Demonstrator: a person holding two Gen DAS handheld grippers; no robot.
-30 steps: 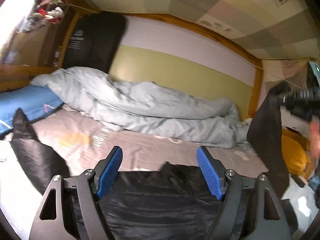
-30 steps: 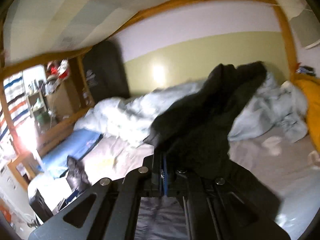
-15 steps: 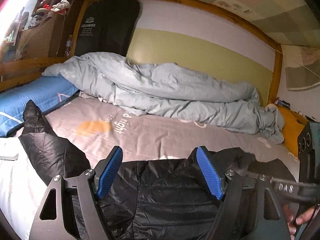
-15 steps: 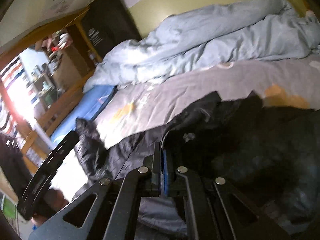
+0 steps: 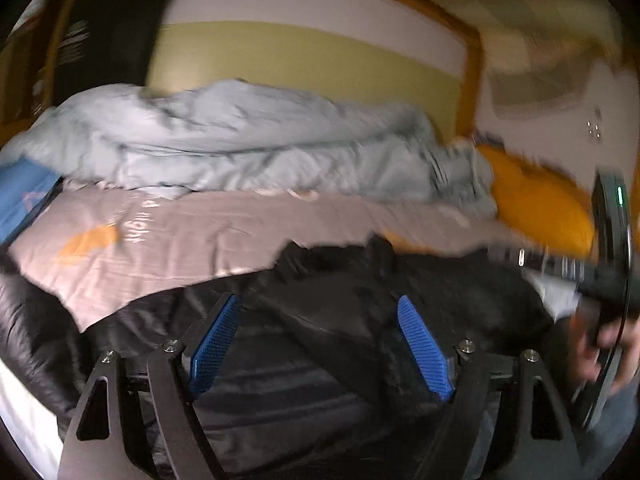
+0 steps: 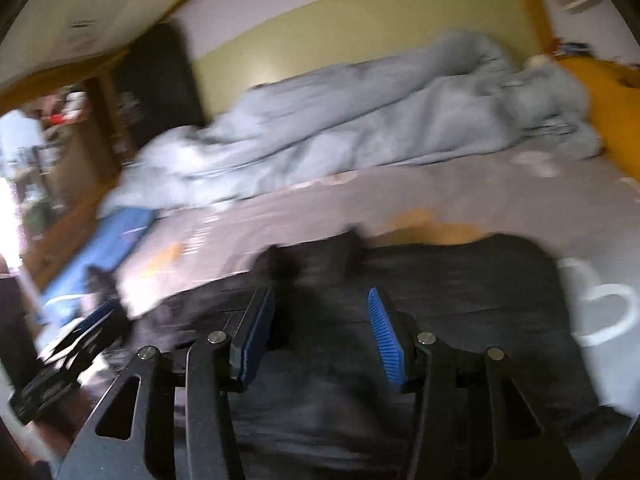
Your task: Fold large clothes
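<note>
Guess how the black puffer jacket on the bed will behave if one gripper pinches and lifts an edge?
The black puffer jacket lies in soft folds, so it will probably drape and sag rather than hold shape. Its shell looks glossy, so it may slip between the pads. Quilted padding suggests it is bulky but fairly light.

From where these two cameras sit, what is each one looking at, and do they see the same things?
Left wrist: rides the left gripper, looking along its open blue fingers over the black jacket on the bed; a hand shows at right.
Right wrist: rides the right gripper, jaws just opened, nothing between them, above the same jacket.
Both share the grey duvet and green wall.
</note>
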